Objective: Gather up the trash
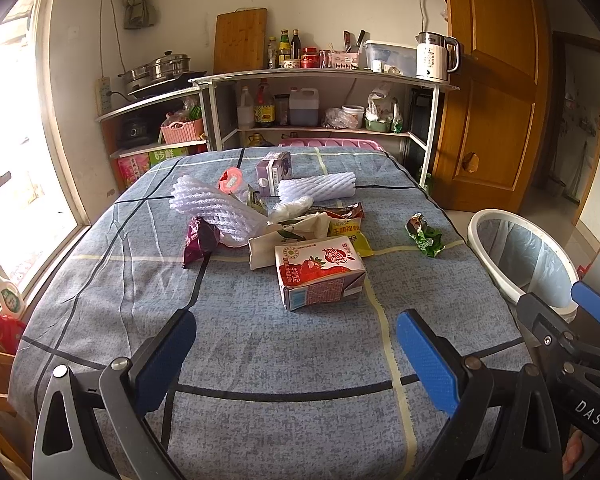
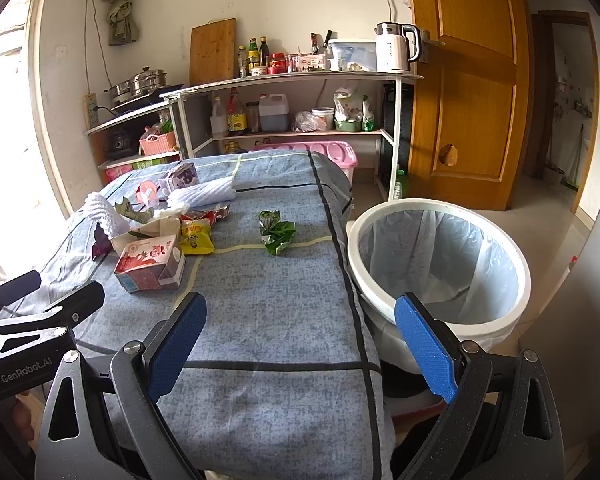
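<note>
Trash lies on the blue checked tablecloth (image 1: 260, 340): a red strawberry milk carton (image 1: 320, 272), a crumpled green wrapper (image 1: 425, 236), a yellow wrapper (image 1: 350, 236), a purple wrapper (image 1: 200, 242), white foam nets (image 1: 212, 208) and a purple carton (image 1: 274, 172). A white trash bin (image 2: 440, 264) with a clear liner stands right of the table. My left gripper (image 1: 296, 354) is open and empty, short of the milk carton. My right gripper (image 2: 300, 336) is open and empty above the table's right edge, beside the bin. The green wrapper (image 2: 277, 232) and the milk carton (image 2: 150, 264) lie ahead of it.
Shelves (image 1: 320, 80) with bottles, pots, a kettle (image 1: 434, 56) and a cutting board stand behind the table. A pink plastic box (image 2: 320, 152) sits between table and shelves. A wooden door (image 2: 468, 80) is at the right. A window is at the left.
</note>
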Demonstrator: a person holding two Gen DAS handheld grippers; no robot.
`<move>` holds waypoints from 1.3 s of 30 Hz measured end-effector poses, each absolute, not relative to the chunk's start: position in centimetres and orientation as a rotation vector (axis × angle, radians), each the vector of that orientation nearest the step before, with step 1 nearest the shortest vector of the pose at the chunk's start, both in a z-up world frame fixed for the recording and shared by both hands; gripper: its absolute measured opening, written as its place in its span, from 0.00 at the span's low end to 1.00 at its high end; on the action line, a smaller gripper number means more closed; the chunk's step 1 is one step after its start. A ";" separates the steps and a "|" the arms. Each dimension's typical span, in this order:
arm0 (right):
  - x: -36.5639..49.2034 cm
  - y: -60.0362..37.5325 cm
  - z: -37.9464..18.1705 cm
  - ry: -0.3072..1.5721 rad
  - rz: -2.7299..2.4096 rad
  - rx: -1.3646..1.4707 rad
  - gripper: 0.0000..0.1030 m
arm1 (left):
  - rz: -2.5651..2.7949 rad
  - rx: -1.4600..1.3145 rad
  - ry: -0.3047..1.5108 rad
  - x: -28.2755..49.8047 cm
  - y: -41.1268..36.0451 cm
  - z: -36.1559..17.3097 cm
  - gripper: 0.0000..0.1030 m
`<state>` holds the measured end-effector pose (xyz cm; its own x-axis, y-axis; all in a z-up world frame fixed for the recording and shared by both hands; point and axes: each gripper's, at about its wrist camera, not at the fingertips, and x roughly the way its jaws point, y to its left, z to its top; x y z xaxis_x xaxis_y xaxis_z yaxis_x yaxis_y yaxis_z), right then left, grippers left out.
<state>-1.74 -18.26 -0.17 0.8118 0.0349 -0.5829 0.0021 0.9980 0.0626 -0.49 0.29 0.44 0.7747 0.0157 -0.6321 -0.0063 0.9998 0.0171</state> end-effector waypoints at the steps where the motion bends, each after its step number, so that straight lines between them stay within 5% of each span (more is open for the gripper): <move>1: -1.7 -18.3 -0.2 0.624 0.018 0.062 0.93 | 0.012 0.014 0.683 -0.5 0.3 0.4 0.99; 39: 3.5 -18.9 -1.3 0.642 0.065 0.049 0.93 | -0.098 -0.050 0.752 3.6 3.9 -1.7 0.99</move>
<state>3.45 -18.94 -1.27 0.7991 0.0754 -0.5964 -0.0451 0.9968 0.0656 3.62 3.87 -1.69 0.7261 -0.1068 -0.6792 0.0707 0.9942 -0.0807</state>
